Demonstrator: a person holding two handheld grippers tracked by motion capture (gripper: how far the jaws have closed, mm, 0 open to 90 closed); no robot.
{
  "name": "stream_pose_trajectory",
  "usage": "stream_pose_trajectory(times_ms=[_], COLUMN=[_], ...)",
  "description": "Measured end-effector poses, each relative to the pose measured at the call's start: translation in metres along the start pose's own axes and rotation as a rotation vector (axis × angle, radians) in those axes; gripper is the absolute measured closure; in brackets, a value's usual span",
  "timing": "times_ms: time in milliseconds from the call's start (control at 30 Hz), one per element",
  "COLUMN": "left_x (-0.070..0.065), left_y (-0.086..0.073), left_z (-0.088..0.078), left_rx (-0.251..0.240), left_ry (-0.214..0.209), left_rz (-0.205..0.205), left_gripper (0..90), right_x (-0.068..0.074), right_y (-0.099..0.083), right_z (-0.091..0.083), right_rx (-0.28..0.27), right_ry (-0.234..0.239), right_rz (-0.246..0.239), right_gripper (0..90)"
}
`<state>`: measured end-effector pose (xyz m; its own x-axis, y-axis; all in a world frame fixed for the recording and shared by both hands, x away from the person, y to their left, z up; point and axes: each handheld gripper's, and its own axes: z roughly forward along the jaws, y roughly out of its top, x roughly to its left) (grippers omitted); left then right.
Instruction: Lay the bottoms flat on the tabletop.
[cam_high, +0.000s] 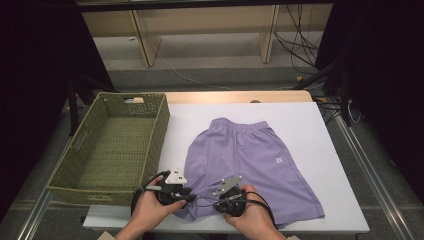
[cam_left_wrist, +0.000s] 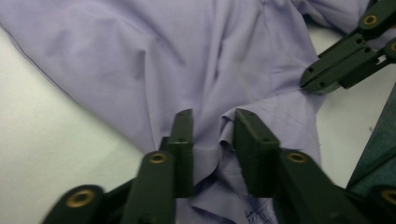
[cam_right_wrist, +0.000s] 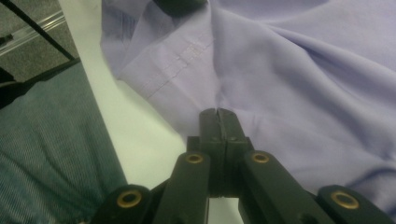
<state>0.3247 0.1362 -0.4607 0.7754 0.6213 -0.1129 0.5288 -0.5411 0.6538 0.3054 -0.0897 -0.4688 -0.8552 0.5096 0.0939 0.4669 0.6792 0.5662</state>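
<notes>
- While my right gripper (cam_right_wrist: 219, 114) pinches the shorts (cam_high: 250, 160) hem at the table (cam_high: 320, 120) edge, my left gripper (cam_left_wrist: 212, 126) stands spread over cloth.
- Small white logo (cam_high: 278, 160), unreadable.

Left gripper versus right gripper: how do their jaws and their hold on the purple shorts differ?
The left gripper has its jaws apart, a fold of the purple shorts between them unpinched; the right gripper has its jaws shut on the fabric. Both sit at the shorts' near hem, each in a hand.
</notes>
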Motion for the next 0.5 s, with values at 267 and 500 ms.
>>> stream_pose_trajectory(times_ms=[267, 500], left_x=[0.006, 0.005], left_y=[-0.002, -0.009], left_z=[-0.008, -0.011], left_rx=[-0.055, -0.006], left_ry=[0.053, 0.075], left_rz=[-0.022, 0.001], left_gripper=[52.3, 55.2], right_x=[-0.011, -0.021], right_y=[-0.013, -0.029], right_z=[-0.023, -0.037], right_rx=[0.053, 0.127], right_ry=[0.012, 0.016], right_rz=[0.023, 0.021], right_gripper=[90.0, 90.0])
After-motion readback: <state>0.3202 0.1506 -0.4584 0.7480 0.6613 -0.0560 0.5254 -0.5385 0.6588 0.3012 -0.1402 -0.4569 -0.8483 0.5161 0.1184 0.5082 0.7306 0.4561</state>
